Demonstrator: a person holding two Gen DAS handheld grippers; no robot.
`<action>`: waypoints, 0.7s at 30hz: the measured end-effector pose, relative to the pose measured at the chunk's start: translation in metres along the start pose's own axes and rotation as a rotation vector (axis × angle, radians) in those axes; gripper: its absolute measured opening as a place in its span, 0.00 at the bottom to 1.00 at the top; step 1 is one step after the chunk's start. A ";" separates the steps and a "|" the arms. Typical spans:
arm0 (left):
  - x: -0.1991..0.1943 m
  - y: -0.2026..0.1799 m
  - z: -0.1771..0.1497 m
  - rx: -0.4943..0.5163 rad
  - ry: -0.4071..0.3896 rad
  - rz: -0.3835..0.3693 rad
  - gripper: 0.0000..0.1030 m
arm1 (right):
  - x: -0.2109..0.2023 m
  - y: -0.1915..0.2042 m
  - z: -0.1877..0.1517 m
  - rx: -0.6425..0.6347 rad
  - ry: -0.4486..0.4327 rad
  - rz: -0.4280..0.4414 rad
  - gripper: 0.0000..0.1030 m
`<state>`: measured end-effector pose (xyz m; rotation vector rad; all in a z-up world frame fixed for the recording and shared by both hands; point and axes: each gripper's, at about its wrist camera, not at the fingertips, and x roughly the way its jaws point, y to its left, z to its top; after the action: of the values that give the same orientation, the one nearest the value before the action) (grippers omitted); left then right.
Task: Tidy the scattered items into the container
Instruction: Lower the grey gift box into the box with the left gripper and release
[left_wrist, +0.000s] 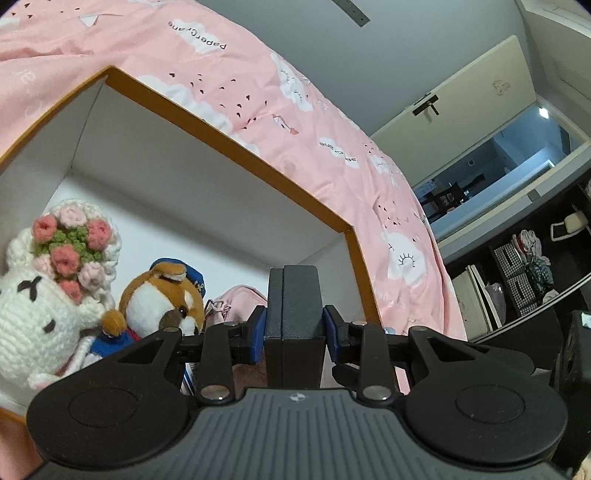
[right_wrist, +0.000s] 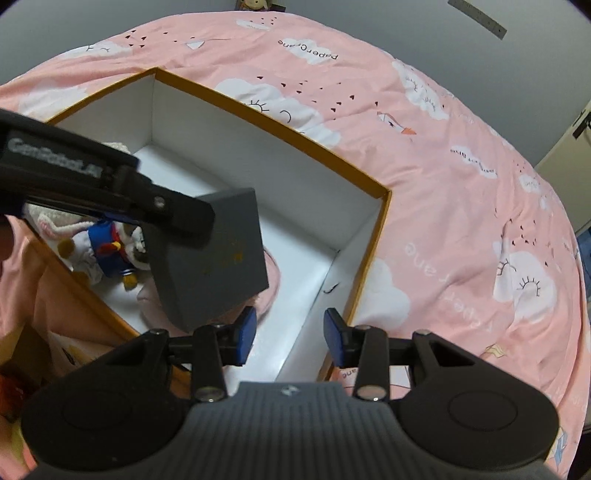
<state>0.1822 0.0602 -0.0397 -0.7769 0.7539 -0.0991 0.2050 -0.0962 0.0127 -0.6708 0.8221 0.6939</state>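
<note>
Holding a dark grey box (left_wrist: 294, 306) edge-on, the left tongs (left_wrist: 294, 332) have their blue pads pressed on its two broad faces, so the grip is firm and the box can't swing. It hangs over the open carton (left_wrist: 229, 155), the orange-rimmed container w/ white inside that sits on the bed (left_wrist: 369, 122) on a pink cloud-print cover. From the right wrist view the box is tilted, one corner lowest, over a pink cloth thing (right_wrist: 267, 291) on the carton floor, near the middle.

Right tongs (right_wrist: 289, 334) are open w/ nothing between the pads. They sit above the near right corner of the carton, just beside the box but not touching it. Prob. that's to stay clear while the left does the drop.

Already in the carton at the left end: a white knitted bunny w/ a rose crown (left_wrist: 44, 295), and next to it a brown-and-white plush dog in a blue cap (left_wrist: 166, 299). Both lean together against that end, which leaves the right half of the floor bare; that's why the box is being brought in there, I'd say.

Step in hand: lowering the box in. Task looks well along, though I can't see what else lies outside the carton. Risk: box lands on the pink cloth and tips, so it needs setting flat before release.
</note>
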 end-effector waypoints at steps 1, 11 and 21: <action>0.000 0.000 0.000 0.006 0.004 0.003 0.36 | -0.001 0.000 -0.001 0.001 -0.001 0.002 0.42; -0.008 -0.005 0.001 0.098 0.067 0.147 0.50 | -0.008 0.003 -0.009 0.025 -0.030 0.010 0.47; -0.003 -0.009 -0.007 0.183 0.123 0.198 0.29 | -0.007 0.003 -0.011 0.051 -0.038 0.024 0.48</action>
<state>0.1776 0.0504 -0.0352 -0.5225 0.9208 -0.0364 0.1945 -0.1044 0.0127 -0.6015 0.8118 0.7032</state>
